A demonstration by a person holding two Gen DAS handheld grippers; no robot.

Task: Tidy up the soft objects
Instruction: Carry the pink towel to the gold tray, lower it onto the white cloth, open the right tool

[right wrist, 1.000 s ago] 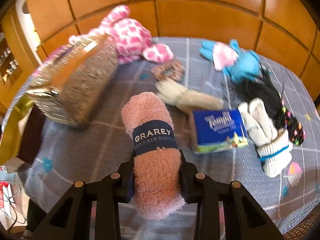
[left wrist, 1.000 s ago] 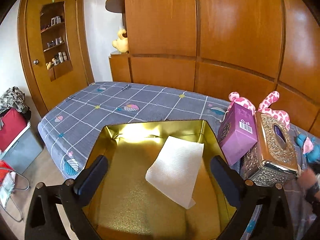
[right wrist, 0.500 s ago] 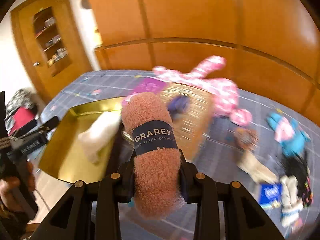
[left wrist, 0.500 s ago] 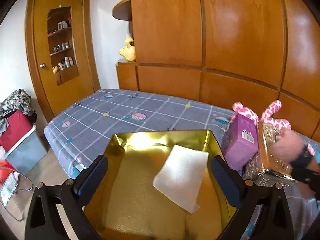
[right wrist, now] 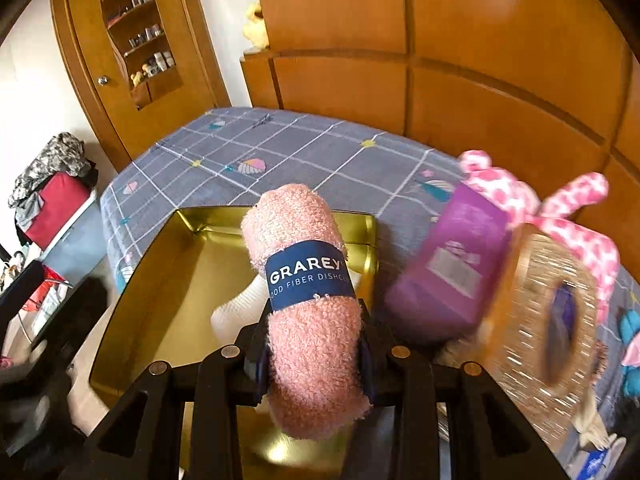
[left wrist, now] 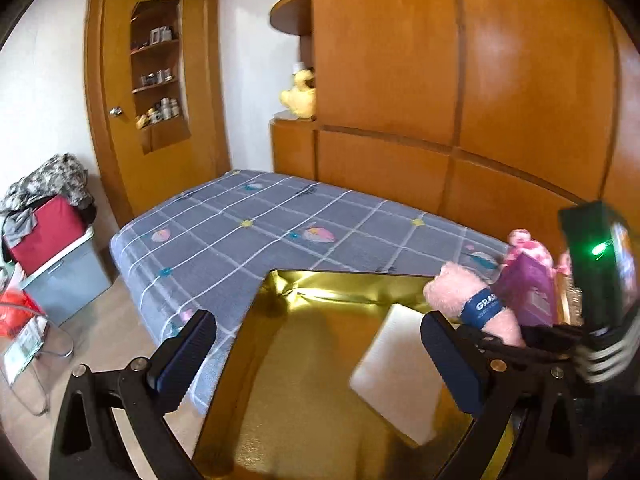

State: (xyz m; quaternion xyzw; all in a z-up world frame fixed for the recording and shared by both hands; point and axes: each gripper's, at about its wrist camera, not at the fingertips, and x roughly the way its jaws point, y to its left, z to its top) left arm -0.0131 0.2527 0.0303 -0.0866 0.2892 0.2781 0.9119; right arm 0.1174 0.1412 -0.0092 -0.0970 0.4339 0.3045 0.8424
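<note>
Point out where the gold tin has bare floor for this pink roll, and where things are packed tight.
Free: the gold tin floor on its left, between its left wall and the white folded cloth. Crowded: past its right rim, the purple box and glittery tissue box crowd close. The right gripper grips the pink dishcloth roll.

A purple box [right wrist: 448, 276] leans against a glittery tissue box [right wrist: 548, 312].

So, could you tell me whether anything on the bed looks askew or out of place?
The purple box sits tilted, leaning against the glittery tissue box beside the gold tin. Nothing looks spilled or damaged.
</note>
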